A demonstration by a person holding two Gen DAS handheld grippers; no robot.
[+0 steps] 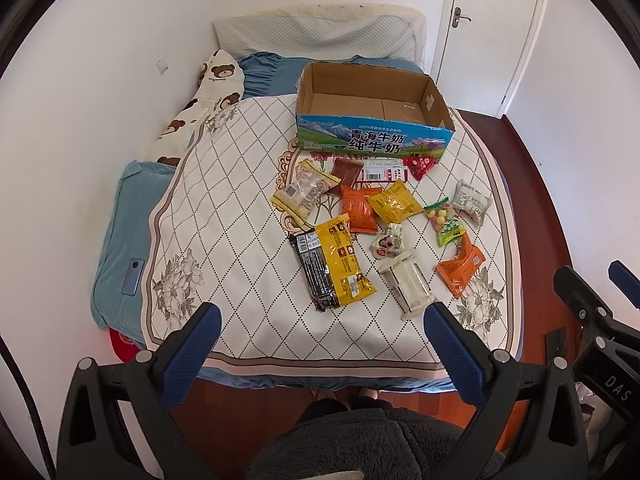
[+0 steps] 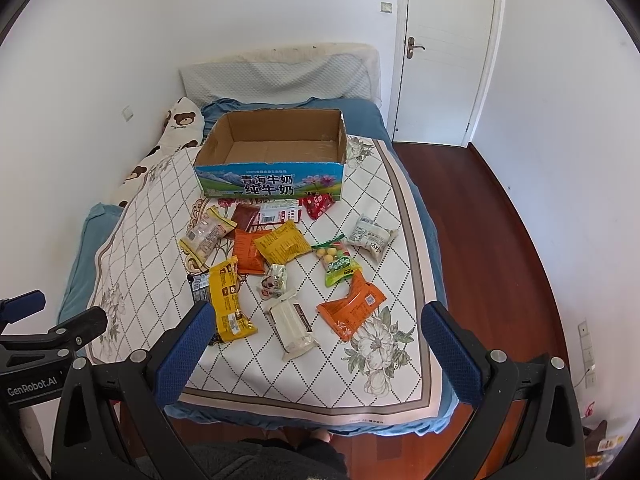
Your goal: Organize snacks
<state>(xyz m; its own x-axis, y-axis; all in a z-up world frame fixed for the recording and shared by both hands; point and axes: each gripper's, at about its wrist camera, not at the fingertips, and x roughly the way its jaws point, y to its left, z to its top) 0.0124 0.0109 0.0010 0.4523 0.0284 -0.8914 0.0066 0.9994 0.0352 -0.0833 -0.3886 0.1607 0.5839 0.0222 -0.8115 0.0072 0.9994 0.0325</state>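
Note:
An empty cardboard milk box (image 1: 372, 136) (image 2: 272, 180) stands open-topped on the bed's patterned mat. Several snack packets lie scattered in front of it: a black-and-yellow pack (image 1: 332, 264) (image 2: 228, 300), orange packs (image 1: 360, 208) (image 2: 352, 312), a yellow pack (image 1: 394, 200) (image 2: 282, 246), a white wafer pack (image 1: 406, 284) (image 2: 292, 326), a candy bag (image 1: 446, 222) (image 2: 338, 266) and a red packet (image 1: 418, 166) (image 2: 318, 204). My left gripper (image 1: 320, 322) hovers open above the mat's near edge. My right gripper (image 2: 318, 320) is open too, short of the packets, nothing between its fingers.
A bear-print pillow (image 1: 200, 108) lies along the left wall, a blue cushion with a phone (image 1: 134, 276) at near left. A white door (image 2: 444, 48) stands behind; wooden floor (image 2: 500, 240) runs along the right. A person's dark fleece clothing (image 1: 360, 440) fills the bottom.

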